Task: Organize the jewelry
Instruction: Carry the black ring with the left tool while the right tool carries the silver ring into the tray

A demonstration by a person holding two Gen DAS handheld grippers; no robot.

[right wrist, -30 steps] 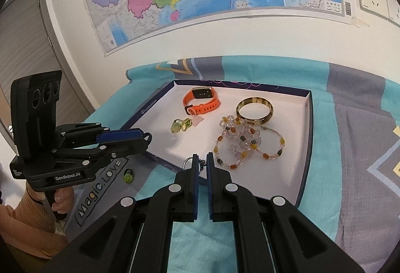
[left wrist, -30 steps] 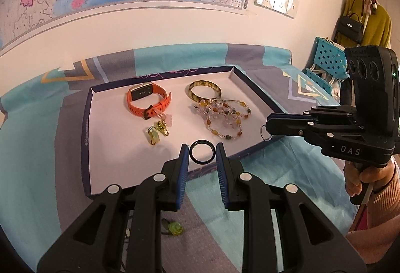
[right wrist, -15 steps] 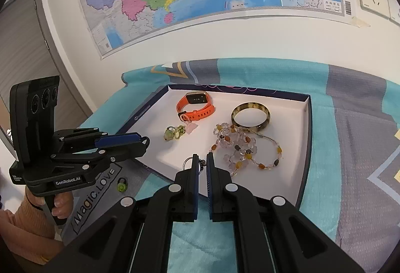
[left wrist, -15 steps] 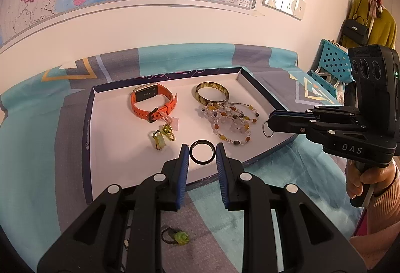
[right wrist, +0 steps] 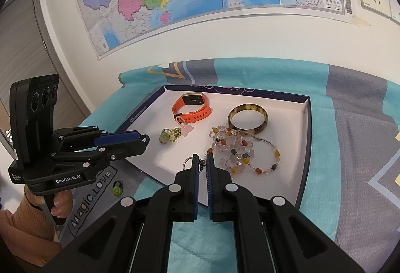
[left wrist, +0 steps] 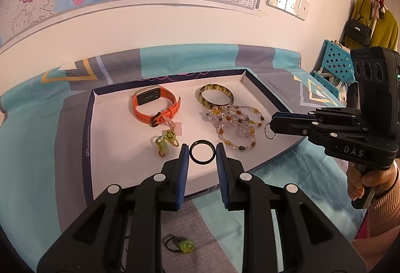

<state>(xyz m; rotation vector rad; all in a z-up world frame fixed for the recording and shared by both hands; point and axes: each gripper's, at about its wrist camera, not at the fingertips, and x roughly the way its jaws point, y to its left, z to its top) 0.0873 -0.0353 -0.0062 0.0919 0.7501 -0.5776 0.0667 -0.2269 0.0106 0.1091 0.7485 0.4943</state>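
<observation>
L to R, left wrist view: shallow white cardboard tray w/ dark blue rim (left wrist: 88, 123) sits on a teal-and-grey patterned bedspread (left wrist: 32, 148). In tray, left-centre: orange silicone smartwatch (left wrist: 155, 105); just below it a small pale pink charm (left wrist: 176, 127), then two green-and-gold rings (left wrist: 166, 141) side by side. Centre front: left gripper (left wrist: 202, 151), jaws part-open, pads pressed on either side of a thin black ring (left wrist: 202, 153), held above tray floor near its front edge. Below, on the bedspread outside tray: green bead on a black hair tie (left wrist: 183, 245). Right of centre in tray: brown-yellow striped bangle (left wrist: 216, 98), touching a tangle of clear and amber beaded bracelets (left wrist: 235, 124). Far right: right gripper (left wrist: 272, 127), held by a hand (left wrist: 365, 181), jaws closed tight on a small silver metal keyring (left wrist: 268, 130) that hangs over tray's right edge. Right wrist view: keyring (right wrist: 188, 162) pinched at fingertips (right wrist: 193, 165), just beside the bracelets (right wrist: 240, 150).
</observation>
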